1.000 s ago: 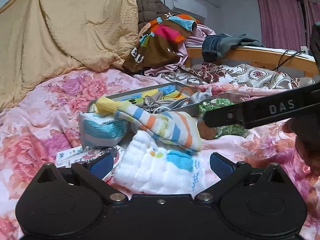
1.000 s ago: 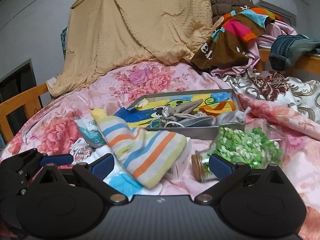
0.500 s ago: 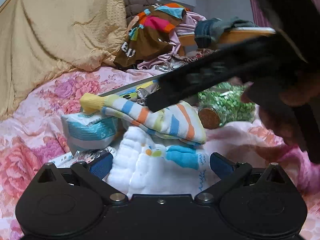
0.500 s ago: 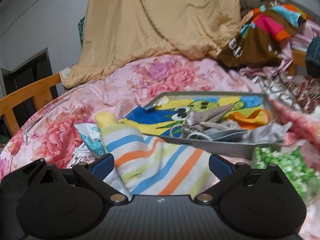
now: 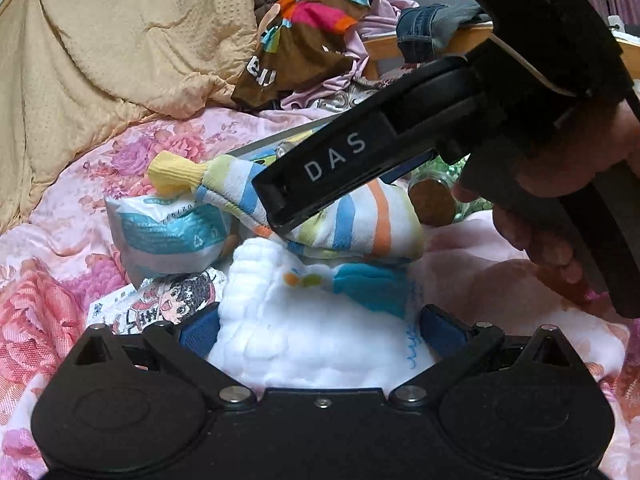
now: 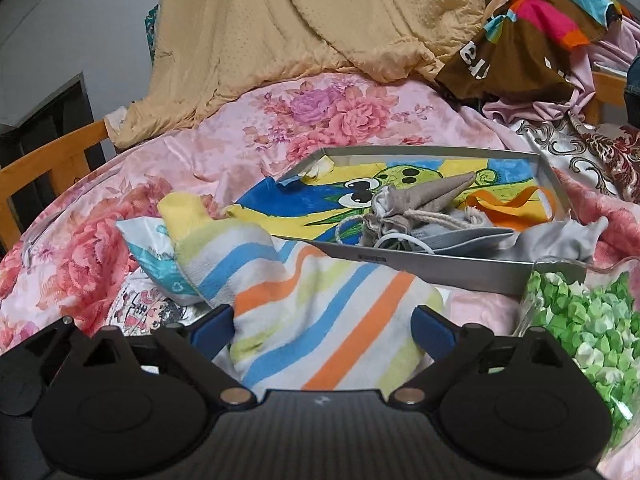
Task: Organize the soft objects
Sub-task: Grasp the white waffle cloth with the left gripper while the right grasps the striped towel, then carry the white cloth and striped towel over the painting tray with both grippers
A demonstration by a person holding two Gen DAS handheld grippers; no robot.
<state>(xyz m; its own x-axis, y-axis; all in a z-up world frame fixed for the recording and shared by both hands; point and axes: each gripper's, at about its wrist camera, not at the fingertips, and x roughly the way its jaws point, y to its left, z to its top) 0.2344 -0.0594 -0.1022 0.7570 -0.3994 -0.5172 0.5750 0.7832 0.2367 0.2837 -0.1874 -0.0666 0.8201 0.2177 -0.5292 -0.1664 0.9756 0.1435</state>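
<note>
Straddling the striped sock [image 6: 316, 320] low in the right wrist frame, the right gripper [image 6: 322, 326] is closing its fingers, apparently to lift it; pads not yet pressing; the left gripper [image 5: 320, 326], fingers released, brackets the white cloth [image 5: 304, 332] beneath; further up sits the grey tray [image 6: 432, 266], likely the destination, already holding a drawstring pouch [image 6: 416, 200].

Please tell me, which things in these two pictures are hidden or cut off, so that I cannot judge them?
- Left wrist view: the tray is almost fully hidden behind the right claw.
- Left wrist view: the jar shows only its brown lid beside the hand.
- Right wrist view: the jar of green bits is cut off by the right edge.
- Right wrist view: the striped sock lies between the closing pads; contact is unclear.
</note>
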